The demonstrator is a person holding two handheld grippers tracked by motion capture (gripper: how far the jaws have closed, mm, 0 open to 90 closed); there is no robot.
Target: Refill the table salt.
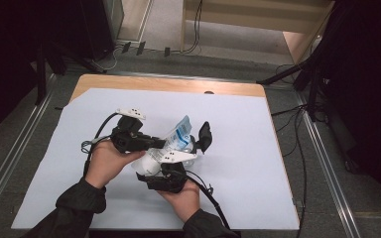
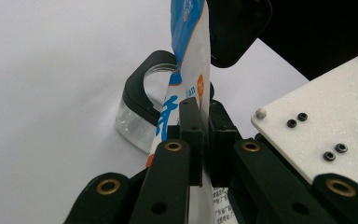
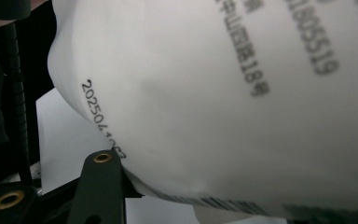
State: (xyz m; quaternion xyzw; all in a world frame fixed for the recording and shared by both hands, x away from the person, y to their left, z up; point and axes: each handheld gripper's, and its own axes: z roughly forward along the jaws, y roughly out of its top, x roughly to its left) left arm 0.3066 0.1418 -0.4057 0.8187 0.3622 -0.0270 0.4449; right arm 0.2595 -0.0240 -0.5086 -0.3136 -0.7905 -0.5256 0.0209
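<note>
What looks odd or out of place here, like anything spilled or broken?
Nothing looks spilled or broken. The left gripper is shut on the edge of a white and blue pouch, held above the white sheet. A small clear container sits on the sheet beyond it, partly ringed by a black jaw. The right gripper presses against the pouch's bulging side.

A wooden table [image 1: 168,84] stands on a grey carpeted floor [image 1: 10,148], most of its top covered by a white sheet [image 1: 238,148]. Metal floor rails [image 1: 327,163] run along both sides. Black cables [image 1: 297,148] trail across the floor at right. Beyond the table stands pale wooden furniture [image 1: 258,15]. The room's left and right edges are dark.
</note>
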